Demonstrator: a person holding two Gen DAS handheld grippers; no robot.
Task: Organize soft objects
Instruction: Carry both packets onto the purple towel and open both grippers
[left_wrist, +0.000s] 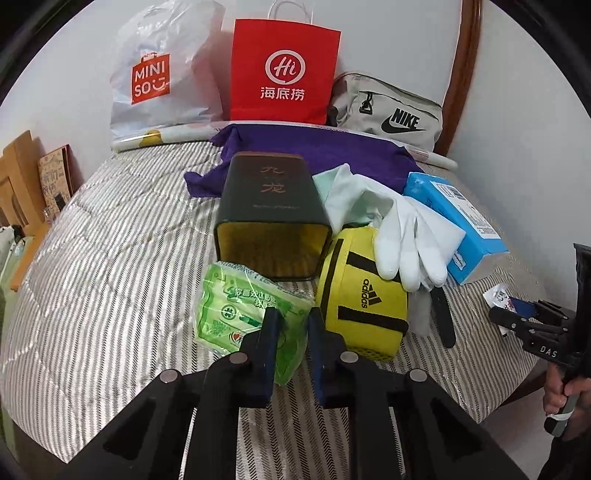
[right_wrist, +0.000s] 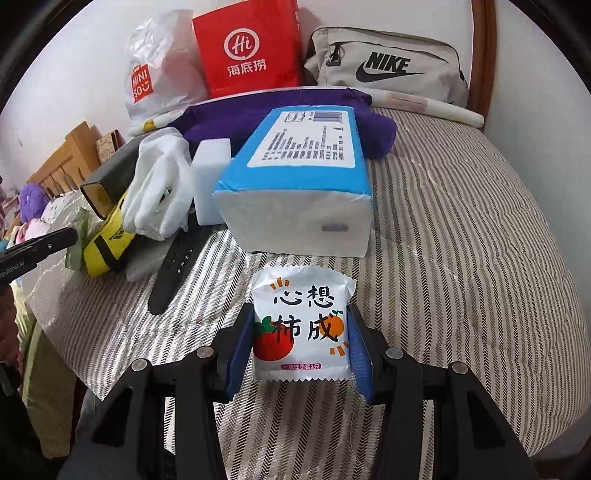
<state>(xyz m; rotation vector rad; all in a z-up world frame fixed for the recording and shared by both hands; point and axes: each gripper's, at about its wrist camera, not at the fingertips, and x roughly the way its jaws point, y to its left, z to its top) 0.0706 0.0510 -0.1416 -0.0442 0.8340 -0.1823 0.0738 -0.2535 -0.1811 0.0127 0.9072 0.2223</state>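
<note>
striped quilt (left_wrist: 110, 236) against white wall (left_wrist: 55, 74).

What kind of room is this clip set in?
Most likely a bedroom at home: the items lie on a striped quilted bedspread, a curved wooden headboard rises against the white wall, and shopping bags such as the red Haidilao paper bag and a Nike pouch lean there.

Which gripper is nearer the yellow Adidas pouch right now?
Left. The left gripper sits right beside the yellow Adidas pouch, its fingers at the green plastic packet. The right gripper is off past the pile, shut on the white snack sachet.
</note>
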